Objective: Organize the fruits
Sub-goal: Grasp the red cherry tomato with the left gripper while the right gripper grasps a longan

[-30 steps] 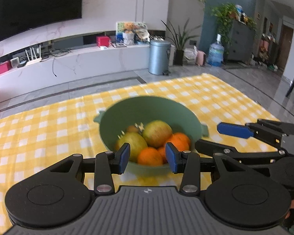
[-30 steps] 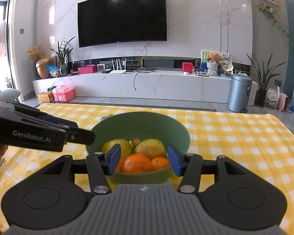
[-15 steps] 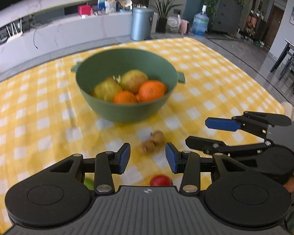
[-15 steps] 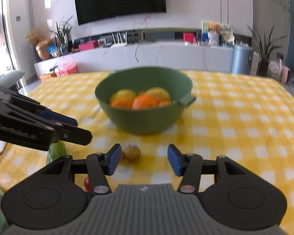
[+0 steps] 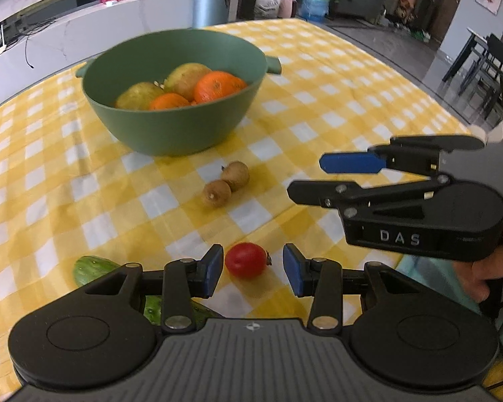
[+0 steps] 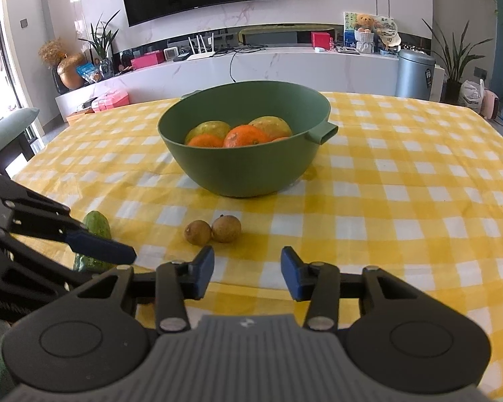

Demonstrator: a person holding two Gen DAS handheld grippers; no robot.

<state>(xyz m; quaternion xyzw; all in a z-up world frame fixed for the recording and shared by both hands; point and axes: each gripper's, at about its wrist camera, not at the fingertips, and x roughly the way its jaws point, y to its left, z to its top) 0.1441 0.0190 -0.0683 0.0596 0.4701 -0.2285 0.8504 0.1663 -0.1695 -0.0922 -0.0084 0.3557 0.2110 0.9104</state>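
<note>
A green bowl (image 5: 184,134) (image 6: 248,174) holds oranges (image 5: 218,85) and pears on the yellow checked cloth. In front of it lie two small brown fruits (image 5: 226,184) (image 6: 213,231). A red cherry tomato (image 5: 246,260) rests on the cloth between the fingers of my left gripper (image 5: 253,269), which is open, with gaps on both sides. A cucumber (image 5: 90,268) (image 6: 97,224) lies partly under the left gripper. My right gripper (image 6: 248,274) (image 5: 306,176) hovers near the table's front edge, short of the brown fruits. Its jaws are closing with nothing between them.
The table's right edge (image 5: 429,100) drops off to the floor, with dark chairs (image 5: 486,57) beyond. A hand (image 5: 479,274) holds the right gripper's handle. A white TV bench (image 6: 251,63) and a bin (image 6: 415,73) stand behind the table.
Both grippers have sunk and tipped downward, so the bowl now sits farther off in view. The tomato, cucumber and brown fruits came into sight. The right jaws have narrowed.
</note>
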